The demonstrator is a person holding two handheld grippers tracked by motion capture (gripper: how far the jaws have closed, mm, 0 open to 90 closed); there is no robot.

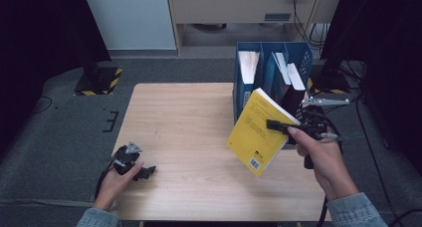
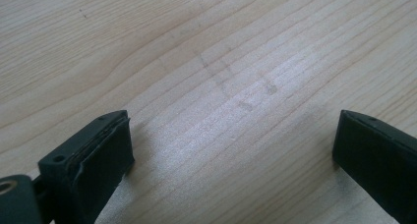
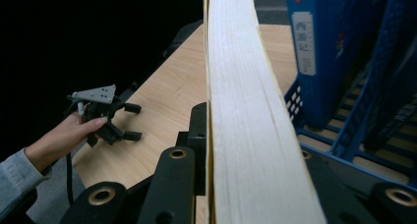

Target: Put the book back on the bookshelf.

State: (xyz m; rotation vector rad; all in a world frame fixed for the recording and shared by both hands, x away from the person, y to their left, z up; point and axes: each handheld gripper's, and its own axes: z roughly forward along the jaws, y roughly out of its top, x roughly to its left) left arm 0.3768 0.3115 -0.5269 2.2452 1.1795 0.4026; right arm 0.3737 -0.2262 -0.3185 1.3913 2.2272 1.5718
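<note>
Right gripper (image 1: 278, 126) fingers clamp the yellow book (image 1: 259, 132), blue file rack (image 1: 249, 95) just behind it; left gripper (image 1: 142, 171) fingers wide.

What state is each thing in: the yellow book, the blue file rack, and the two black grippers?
Yellow paperback book: closed, lifted off the table, tilted, clamped at its page edge.
Blue plastic file rack: upright at the table's far right, books standing in its compartments.
Right black gripper: shut on the book.
Left black gripper: open, nothing between its jaws, low over the bare wood.
Light wooden table: level.
</note>
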